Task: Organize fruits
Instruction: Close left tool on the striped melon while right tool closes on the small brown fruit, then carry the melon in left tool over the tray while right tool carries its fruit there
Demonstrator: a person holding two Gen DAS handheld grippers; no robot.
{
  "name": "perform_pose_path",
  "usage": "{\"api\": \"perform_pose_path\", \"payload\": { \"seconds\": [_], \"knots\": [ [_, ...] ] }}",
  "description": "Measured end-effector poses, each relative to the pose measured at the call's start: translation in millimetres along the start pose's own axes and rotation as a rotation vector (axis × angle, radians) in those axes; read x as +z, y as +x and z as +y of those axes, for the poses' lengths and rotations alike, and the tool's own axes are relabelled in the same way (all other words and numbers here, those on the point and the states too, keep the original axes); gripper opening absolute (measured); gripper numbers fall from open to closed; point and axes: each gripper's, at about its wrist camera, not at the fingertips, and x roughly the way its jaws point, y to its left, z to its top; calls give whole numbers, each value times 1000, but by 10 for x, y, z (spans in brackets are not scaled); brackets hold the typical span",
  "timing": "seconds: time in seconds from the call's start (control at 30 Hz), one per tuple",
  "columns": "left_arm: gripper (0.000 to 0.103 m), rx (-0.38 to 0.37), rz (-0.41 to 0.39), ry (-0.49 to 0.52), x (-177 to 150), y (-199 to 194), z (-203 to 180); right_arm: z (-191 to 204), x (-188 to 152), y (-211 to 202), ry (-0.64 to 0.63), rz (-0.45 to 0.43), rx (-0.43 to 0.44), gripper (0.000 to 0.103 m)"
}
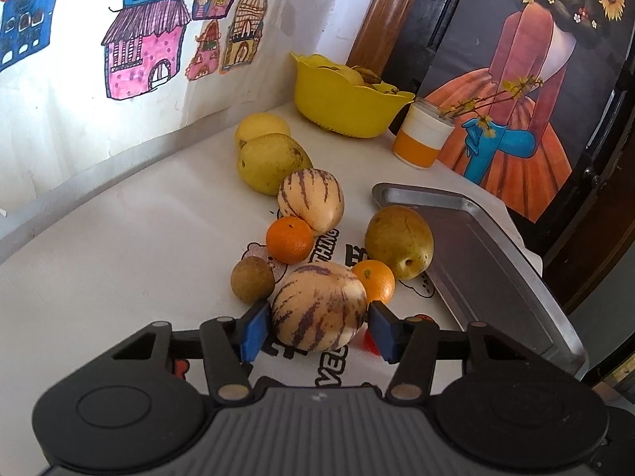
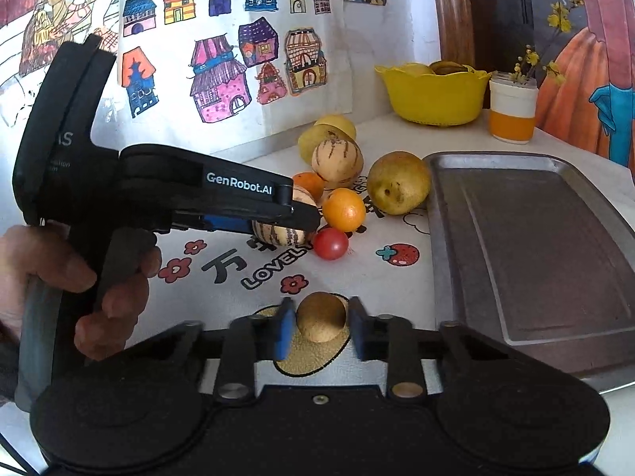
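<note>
My left gripper [image 1: 319, 327] has its blue pads around a purple-striped cream melon [image 1: 318, 306] on the table, both pads at its sides; it also shows from the side in the right wrist view [image 2: 295, 218]. My right gripper [image 2: 320, 327] has its pads on both sides of a small brown round fruit [image 2: 320, 316], with small gaps visible. Other fruits lie loose: a second striped melon [image 1: 310, 201], two oranges [image 1: 289, 239] [image 1: 374, 281], a brown pear [image 1: 399, 241], a yellow-green pear [image 1: 272, 162], a small brown fruit [image 1: 252, 279], a red tomato [image 2: 330, 243].
A metal tray [image 2: 535, 246] lies at the right on the printed tablecloth. A yellow basket [image 1: 349, 105] with fruit and a white-orange jar [image 1: 422, 135] with twigs stand at the back. A drawing-covered wall runs along the left.
</note>
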Motion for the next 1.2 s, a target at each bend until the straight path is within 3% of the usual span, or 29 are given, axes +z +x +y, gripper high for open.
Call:
{"api": "perform_pose_path", "payload": {
  "seconds": [0.3,0.63,0.9,1.03,1.2],
  "knots": [
    [56,7,-7,-15,-35,-50,14,-32,-48,-82,30,-4,8,29],
    [56,-29,-48,10,-151,-411,-58,-128,-25,-417,55,-69,-11,28],
    [56,-65,-105,42,81,-543,-347,-676,612,-641,93,-146,-18,28],
    [56,-92,-136,43,325,-448,-530,-990,915,-458,75,-149,-76,28],
    [56,-124,-125,38,655,-121,-696,-1411,1051,-102,111,-119,-137,28]
  ]
}}
